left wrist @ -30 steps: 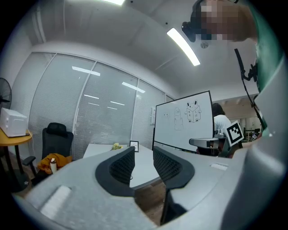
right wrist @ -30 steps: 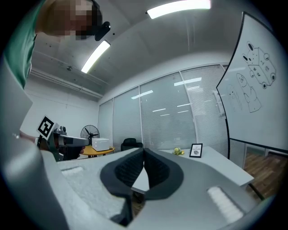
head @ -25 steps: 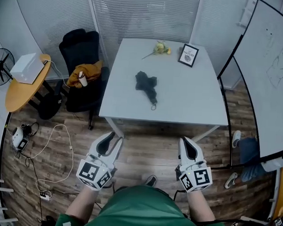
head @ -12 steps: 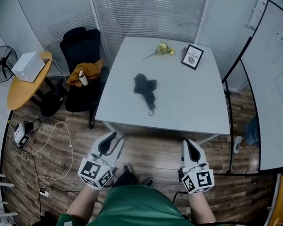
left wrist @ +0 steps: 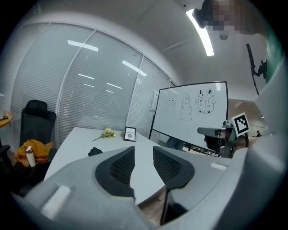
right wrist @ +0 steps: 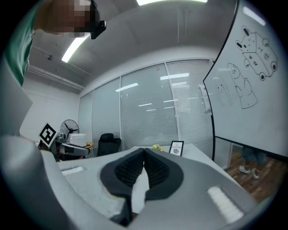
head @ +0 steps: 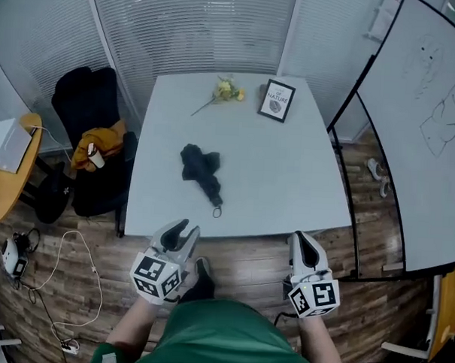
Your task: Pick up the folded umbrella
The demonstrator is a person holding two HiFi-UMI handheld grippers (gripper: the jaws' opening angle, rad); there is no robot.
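Observation:
The folded black umbrella (head: 200, 168) lies on the white table (head: 288, 180), left of centre, its wrist loop (head: 217, 211) pointing toward the near edge. In the left gripper view the umbrella (left wrist: 95, 152) is a small dark lump far beyond the jaws. My left gripper (head: 184, 229) hovers just short of the table's front edge, below the umbrella, shut with only a narrow slit between the pads and nothing in it (left wrist: 144, 150). My right gripper (head: 304, 239) is at the same edge further right, pads together and empty (right wrist: 144, 152).
A framed picture (head: 276, 101) and a yellow flower (head: 225, 89) stand at the table's far side. A black chair (head: 86, 133) with an orange garment sits left of the table. A whiteboard (head: 426, 110) runs along the right. Cables (head: 58, 260) lie on the wooden floor.
Both grippers have come forward to the table's front edge. The table and umbrella now sit nearer and lower in the head view. Neither pair of jaws has changed.

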